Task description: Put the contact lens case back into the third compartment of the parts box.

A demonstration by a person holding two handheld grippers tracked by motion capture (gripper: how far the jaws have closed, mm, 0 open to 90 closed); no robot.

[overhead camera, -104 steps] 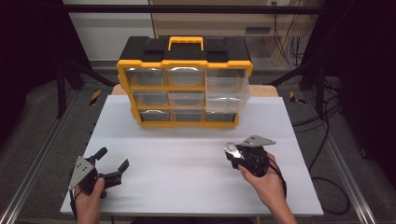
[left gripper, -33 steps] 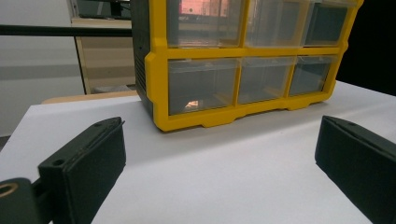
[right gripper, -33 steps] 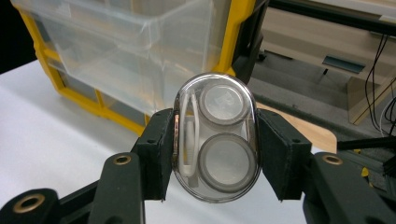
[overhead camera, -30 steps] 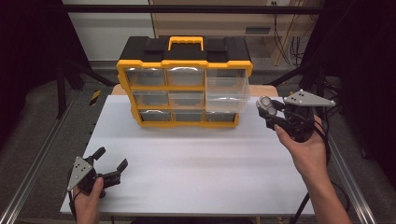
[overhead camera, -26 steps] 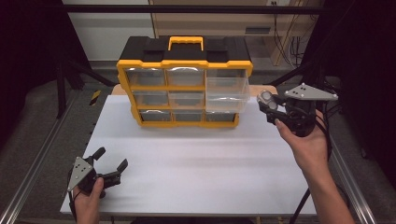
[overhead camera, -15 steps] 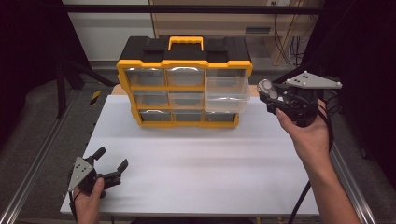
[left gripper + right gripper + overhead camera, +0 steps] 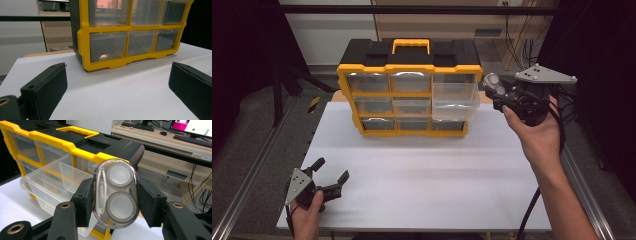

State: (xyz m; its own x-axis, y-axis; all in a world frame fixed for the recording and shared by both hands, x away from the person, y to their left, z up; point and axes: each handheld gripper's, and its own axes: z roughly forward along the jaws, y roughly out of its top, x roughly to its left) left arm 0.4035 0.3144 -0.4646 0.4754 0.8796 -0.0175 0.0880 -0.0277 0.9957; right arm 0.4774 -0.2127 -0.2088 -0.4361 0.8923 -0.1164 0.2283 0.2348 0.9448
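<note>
A yellow and black drawer organizer [image 7: 409, 95] stands at the back of the white table [image 7: 427, 175]. Its large clear drawer [image 7: 454, 100] on the right is pulled out. My right gripper [image 7: 496, 92] hovers in the air just right of that drawer, shut on a clear oval case [image 7: 492, 82] with two round lids. In the right gripper view the case [image 7: 115, 195] sits upright between the pads, with the pulled-out drawer [image 7: 50, 182] below and to the left. My left gripper [image 7: 330, 170] rests open at the table's front left with nothing in it, its pads [image 7: 47, 87] pointing at the organizer [image 7: 85, 37].
Small clear drawers fill the rest of the organizer's front. Metal rails run along both sides of the table. Behind the organizer is a desk [image 7: 160, 138] with keyboards and a monitor. A black cable [image 7: 532, 210] trails from the right gripper along the forearm.
My right gripper has carried the case from the table's front right up to the pulled-out drawer, and has kept rising a little in the last second. The left gripper has stayed put.
</note>
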